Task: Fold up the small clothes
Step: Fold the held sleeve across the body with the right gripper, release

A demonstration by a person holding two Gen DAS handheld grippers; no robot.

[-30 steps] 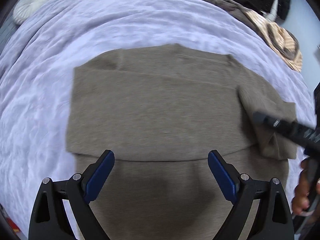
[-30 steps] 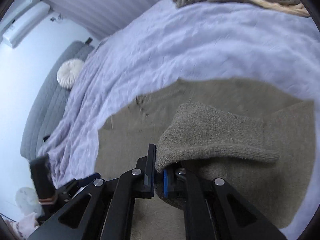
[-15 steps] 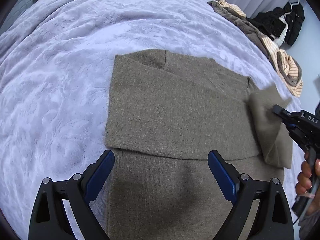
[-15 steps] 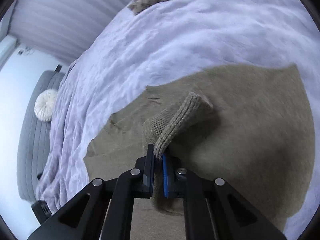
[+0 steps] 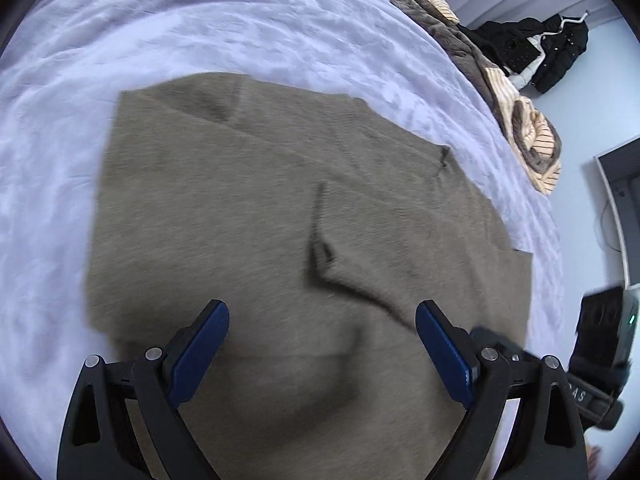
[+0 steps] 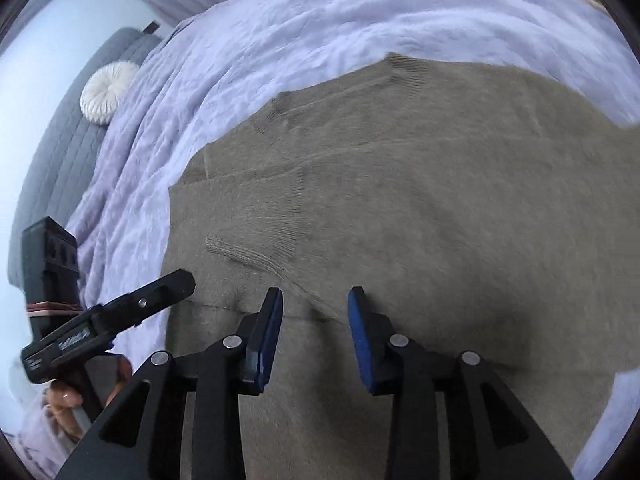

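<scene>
An olive-brown knit sweater lies flat on the lilac bedspread, its two sleeves folded across the body. The right sleeve rests on the chest with its ribbed cuff toward the left. My right gripper hovers just above the sweater below that sleeve; its jaws are opening and nothing is between them. My left gripper stands wide open over the sweater's lower part, holding nothing. The left gripper also shows at the left edge of the right wrist view, with a hand on its handle.
A heap of striped and brown clothes lies on the bed's far right edge, dark garments beyond it. A round white cushion sits on a grey sofa at the left. Bare bedspread surrounds the sweater.
My right gripper carried the sleeve cuff across the sweater, laid it on the chest and let go, its jaws parting. The left gripper shifted over the sweater and tilted, staying open.
</scene>
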